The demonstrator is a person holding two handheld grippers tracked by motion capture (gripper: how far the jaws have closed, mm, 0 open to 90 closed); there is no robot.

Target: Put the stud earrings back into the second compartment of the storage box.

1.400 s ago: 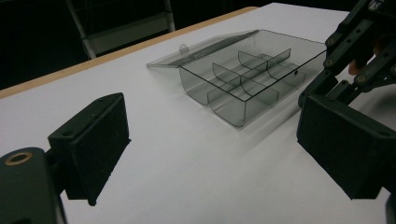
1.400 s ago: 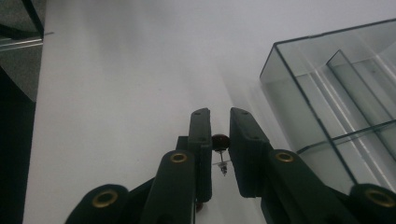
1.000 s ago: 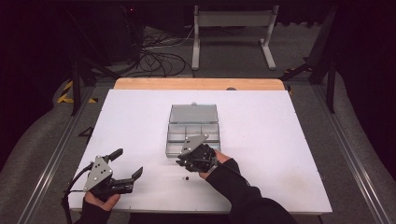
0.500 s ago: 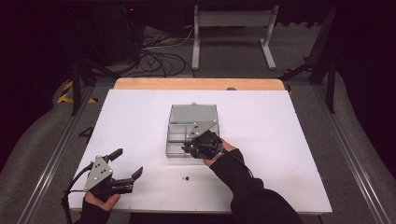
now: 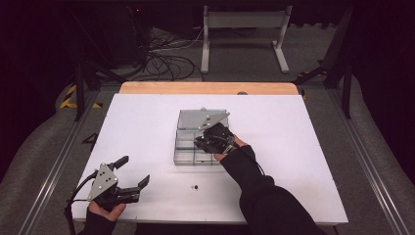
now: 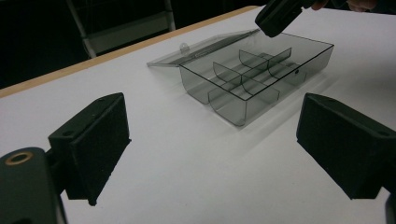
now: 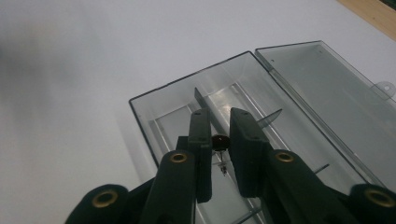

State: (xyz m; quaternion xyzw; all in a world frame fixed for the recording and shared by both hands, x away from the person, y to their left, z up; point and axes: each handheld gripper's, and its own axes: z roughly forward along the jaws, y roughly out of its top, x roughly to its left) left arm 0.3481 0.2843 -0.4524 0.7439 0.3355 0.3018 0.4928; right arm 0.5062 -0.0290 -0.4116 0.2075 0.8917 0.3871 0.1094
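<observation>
My right gripper (image 7: 219,140) is clamped on a small black screw (image 7: 219,141), poised directly above the open box (image 7: 299,93); my left gripper (image 5: 131,177) rests apart, far off.

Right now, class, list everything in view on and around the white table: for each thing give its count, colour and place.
Clear smoky plastic compartment box: one, lid open, table centre.
Small black round part: one, between the right gripper's jaws, above the box.
Small black part: one, on the table in front of the box.
White table: one, wooden far edge.
Metal stand: one, grey, floor beyond.
Black cables: a tangle, floor beyond.
Left gripper: black, open, near left corner.
Right gripper: black, shut on the round part.
</observation>
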